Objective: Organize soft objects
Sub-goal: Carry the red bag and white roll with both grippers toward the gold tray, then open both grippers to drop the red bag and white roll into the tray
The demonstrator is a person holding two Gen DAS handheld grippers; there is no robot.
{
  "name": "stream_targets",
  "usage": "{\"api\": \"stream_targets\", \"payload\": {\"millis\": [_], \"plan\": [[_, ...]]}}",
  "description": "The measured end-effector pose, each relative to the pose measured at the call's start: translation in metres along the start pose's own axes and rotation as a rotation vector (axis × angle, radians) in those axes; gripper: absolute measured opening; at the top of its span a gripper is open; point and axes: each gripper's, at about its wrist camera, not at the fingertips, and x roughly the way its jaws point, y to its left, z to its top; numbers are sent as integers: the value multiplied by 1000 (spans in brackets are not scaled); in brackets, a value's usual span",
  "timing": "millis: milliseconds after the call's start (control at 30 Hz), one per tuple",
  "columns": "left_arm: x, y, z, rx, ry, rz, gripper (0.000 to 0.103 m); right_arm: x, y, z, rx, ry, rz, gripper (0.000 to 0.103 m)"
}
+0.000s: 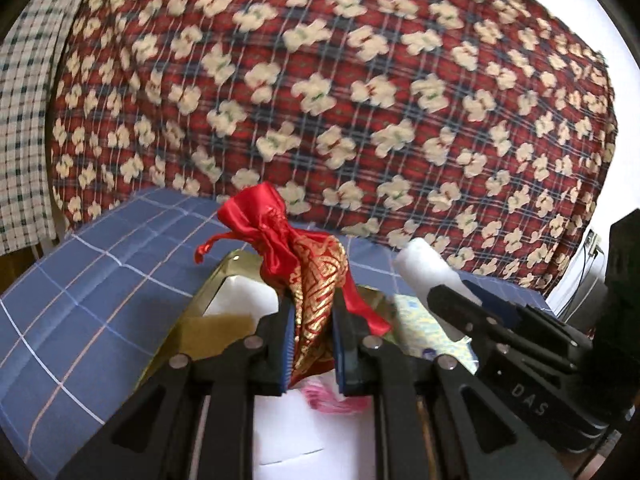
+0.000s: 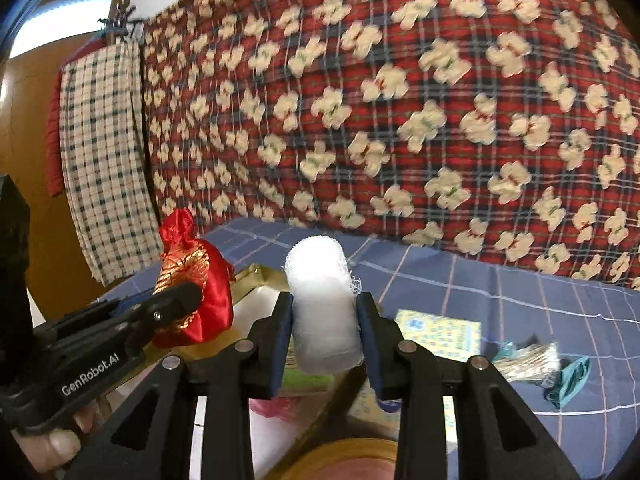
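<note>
We hold red satin pouch [image 1: 316, 280] clenched in left gripper [image 1: 314, 312], above gold box [image 1: 224, 280]. Right gripper [image 2: 326, 320] clamps white gauze roll [image 2: 324, 308] mid-body. Both light, squashy; we judge satin slippery, so grip pouch body.

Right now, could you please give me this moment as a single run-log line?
left hand-held gripper: shut on red pouch | right hand-held gripper: shut on white gauze roll | both above gold tray
</note>
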Motion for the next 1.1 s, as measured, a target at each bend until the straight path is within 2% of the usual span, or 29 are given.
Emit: {"api": "stream_targets", "payload": {"millis": [167,300,367,433,467,500,533,600,767,867,933,1100], "plan": [[13,10,2,-2,40,15,14,26,10,1,5,88,6,35],[16,15,5,-2,47,28,16,35,15,2,-4,112,9,35],[15,18,6,-5,40,47,26,40,17,5,-8,123,10,35],[11,21,8,-9,22,68,43,43,19,8,-9,130,29,45],[9,23,8,-13,13,74,45,44,21,9,-12,130,42,55],[7,24,8,-14,10,79,54,43,22,9,-16,127,47,58],[4,27,9,-20,0,92,64,41,22,9,-16,120,45,58],[1,29,9,-31,-15,98,75,35,20,8,-8,106,55,60],[-5,17,7,-23,-21,80,75,20,6,1,25,81,64,62],[-7,-2,1,3,-16,43,75,9,-5,-7,29,75,53,63],[-9,-17,-2,30,-19,26,89,1,-16,-13,33,67,50,64],[-6,-53,-10,80,-3,-33,92,-22,-61,-32,46,59,-39,66]]}}
